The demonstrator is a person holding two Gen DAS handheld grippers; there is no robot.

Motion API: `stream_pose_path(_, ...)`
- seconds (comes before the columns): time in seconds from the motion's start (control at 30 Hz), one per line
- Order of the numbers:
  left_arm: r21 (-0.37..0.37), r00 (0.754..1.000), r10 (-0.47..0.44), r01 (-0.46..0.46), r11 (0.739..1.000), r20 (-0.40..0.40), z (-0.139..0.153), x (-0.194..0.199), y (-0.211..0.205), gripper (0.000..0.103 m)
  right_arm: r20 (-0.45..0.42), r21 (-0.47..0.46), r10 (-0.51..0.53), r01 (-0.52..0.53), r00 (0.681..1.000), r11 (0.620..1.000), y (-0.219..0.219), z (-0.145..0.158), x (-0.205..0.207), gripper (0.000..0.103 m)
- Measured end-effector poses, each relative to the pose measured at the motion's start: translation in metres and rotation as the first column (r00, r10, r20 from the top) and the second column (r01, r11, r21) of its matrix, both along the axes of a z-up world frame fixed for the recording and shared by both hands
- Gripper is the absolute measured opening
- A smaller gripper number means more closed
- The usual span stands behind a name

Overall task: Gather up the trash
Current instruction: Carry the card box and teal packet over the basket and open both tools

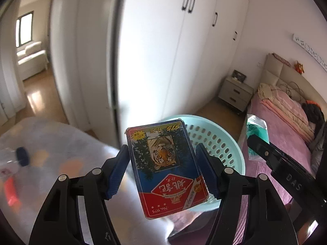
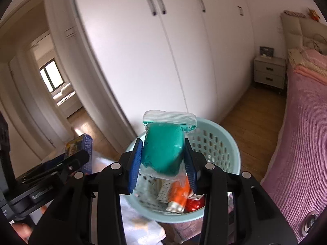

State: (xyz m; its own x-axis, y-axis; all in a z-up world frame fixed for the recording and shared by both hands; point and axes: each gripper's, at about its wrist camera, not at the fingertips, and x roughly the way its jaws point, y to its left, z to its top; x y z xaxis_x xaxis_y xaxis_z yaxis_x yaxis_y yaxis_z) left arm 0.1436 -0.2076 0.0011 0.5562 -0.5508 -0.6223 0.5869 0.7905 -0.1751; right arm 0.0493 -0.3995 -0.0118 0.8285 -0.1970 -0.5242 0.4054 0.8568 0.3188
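Card box clamped in left gripper; green bagged lump pinched in right gripper; could miss basket if released early.

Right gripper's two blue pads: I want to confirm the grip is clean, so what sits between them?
In the right wrist view, only the teal pouch in its clear zip bag sits between the right gripper pads, pinched above the basket.
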Motion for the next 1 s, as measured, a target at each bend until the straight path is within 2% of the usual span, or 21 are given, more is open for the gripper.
stream_pose_path(0.2, 0.014, 0.997, -0.023, 0.025, 1.0, -0.075, -0.026, 0.024, -0.033, 0.064, -0.033, 0.029, -0.03, 0.031, 0.999, 0.999, -0.026, -0.017, 0.005, 0.036)
stream_pose_path(0.5, 0.046, 0.987, -0.022, 0.03, 0.999, -0.162, -0.063, 0.055, -0.057, 0.065, -0.068, 0.044, -0.034, 0.037, 0.997, 0.998, -0.036, -0.031, 0.02, 0.036)
stream_pose_path(0.63, 0.024, 0.98, -0.009, 0.014, 1.0, -0.2, -0.068, 0.065, -0.053, 0.072, -0.077, 0.022, -0.027, 0.029, 0.997, 0.999, -0.035, -0.034, 0.031, 0.037)
stream_pose_path(0.8, 0.009, 0.983, 0.018, -0.016, 1.0, -0.183, -0.065, 0.066, -0.033, 0.074, -0.108, -0.012, -0.012, 0.011, 0.994, 1.0, -0.026, -0.041, 0.051, 0.038)
stream_pose_path(0.9, -0.003, 0.986, 0.039, -0.04, 0.999, -0.161, -0.058, 0.063, -0.015, 0.078, -0.128, -0.007, 0.003, -0.003, 0.992, 1.0, -0.022, -0.048, 0.06, 0.054)
stream_pose_path(1.0, 0.009, 0.992, 0.05, -0.05, 0.999, -0.118, -0.049, 0.059, 0.002, 0.078, -0.133, -0.016, 0.017, -0.019, 0.991, 1.0, -0.016, -0.049, 0.062, 0.056)
